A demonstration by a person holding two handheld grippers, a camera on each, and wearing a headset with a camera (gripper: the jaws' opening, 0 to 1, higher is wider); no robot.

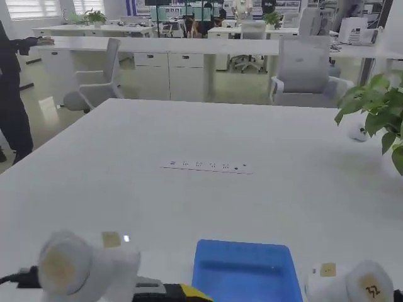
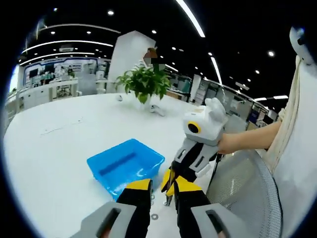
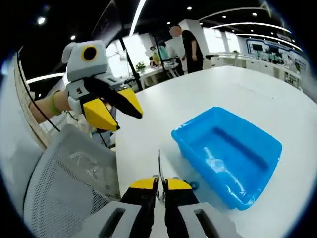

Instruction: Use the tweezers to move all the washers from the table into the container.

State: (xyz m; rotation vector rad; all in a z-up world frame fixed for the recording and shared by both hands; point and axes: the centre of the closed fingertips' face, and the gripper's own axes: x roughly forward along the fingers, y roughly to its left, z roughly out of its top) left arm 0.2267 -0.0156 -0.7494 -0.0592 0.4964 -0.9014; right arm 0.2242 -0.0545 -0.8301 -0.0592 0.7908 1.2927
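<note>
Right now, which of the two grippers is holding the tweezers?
The right gripper: its jaws are shut on the thin metal tweezers, while the left gripper has its jaws apart, with nothing between them.

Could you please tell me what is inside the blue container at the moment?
The blue container shows a bare blue floor with glare and nothing clearly lying on it. Its near wall hides the strip of floor just behind it.
</note>
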